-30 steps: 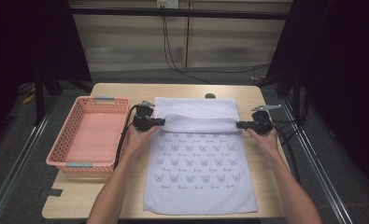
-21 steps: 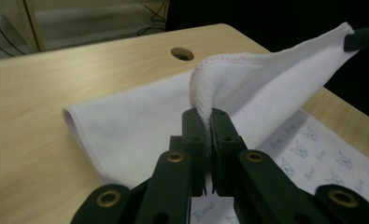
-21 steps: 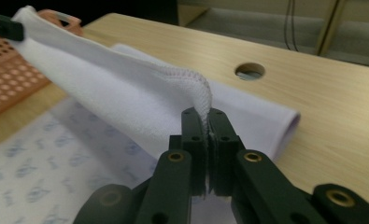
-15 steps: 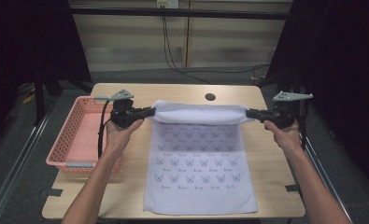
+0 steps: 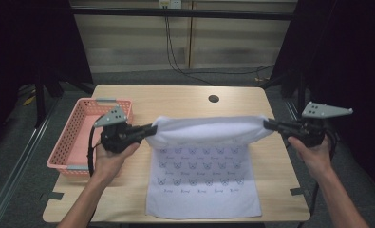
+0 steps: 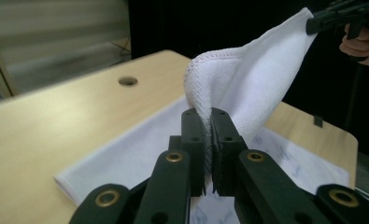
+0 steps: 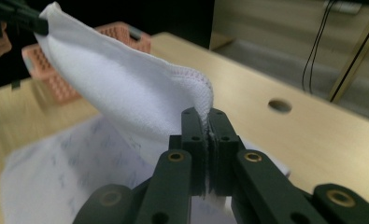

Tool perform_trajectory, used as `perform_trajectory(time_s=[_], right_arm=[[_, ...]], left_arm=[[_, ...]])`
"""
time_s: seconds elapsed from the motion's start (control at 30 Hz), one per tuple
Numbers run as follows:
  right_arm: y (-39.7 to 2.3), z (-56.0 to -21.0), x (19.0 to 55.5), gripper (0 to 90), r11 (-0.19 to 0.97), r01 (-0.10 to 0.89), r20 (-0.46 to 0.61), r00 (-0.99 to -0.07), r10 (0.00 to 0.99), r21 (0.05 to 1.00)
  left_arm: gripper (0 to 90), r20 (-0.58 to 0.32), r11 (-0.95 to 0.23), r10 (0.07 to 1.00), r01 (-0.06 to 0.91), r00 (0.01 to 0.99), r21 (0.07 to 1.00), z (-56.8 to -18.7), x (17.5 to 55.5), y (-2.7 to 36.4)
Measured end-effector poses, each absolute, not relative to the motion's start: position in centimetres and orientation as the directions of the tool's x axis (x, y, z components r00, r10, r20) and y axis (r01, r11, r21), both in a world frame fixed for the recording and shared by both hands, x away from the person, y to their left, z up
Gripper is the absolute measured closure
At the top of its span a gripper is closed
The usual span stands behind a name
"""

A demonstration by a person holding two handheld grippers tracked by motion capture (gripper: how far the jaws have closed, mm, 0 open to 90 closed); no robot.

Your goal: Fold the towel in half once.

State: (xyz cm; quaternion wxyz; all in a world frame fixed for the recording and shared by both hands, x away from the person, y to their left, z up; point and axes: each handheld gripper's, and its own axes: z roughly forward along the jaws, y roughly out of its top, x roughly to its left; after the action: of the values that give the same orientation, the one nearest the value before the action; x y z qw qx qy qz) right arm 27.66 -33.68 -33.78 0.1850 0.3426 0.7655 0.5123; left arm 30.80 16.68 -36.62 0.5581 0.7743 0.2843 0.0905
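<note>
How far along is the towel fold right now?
Done: both far corners are pinched, the left gripper and the right gripper each shut on the towel. In hand: the far edge is lifted off the table and stretched between the grippers, while the printed near part lies flat. Left: likely bring that edge forward to the near edge, release, then probably move the folded towel to the pink basket.

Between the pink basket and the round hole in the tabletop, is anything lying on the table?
Nothing lies there. In the high view the wood between the basket and the hole is bare; the towel hangs nearer the person.
</note>
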Motion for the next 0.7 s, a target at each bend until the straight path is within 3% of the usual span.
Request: perform_trajectory(time_s=[0.13,0.3,0.53,0.7], right_arm=[[-32.8,-37.9,25.7,87.4,0.284,0.401,0.099,-0.710,0.697,0.871],[-32.5,-41.8,22.4,86.9,0.292,0.457,0.156,-0.719,0.678,0.840],[-32.9,-45.6,19.3,85.2,0.314,0.532,0.206,-0.704,0.679,0.786],[-32.5,-46.6,18.1,82.6,0.363,0.552,0.216,-0.724,0.655,0.751]], left_arm=[[85.1,-0.206,-0.263,0.541,0.397,0.815,0.879,-40.9,29.9,16.8],[83.6,-0.205,-0.346,0.498,0.410,0.842,0.844,-43.0,27.6,16.7],[81.3,-0.263,-0.420,0.468,0.474,0.844,0.774,-47.2,24.8,16.9],[81.3,-0.289,-0.456,0.431,0.483,0.855,0.748,-47.8,23.7,16.9]])
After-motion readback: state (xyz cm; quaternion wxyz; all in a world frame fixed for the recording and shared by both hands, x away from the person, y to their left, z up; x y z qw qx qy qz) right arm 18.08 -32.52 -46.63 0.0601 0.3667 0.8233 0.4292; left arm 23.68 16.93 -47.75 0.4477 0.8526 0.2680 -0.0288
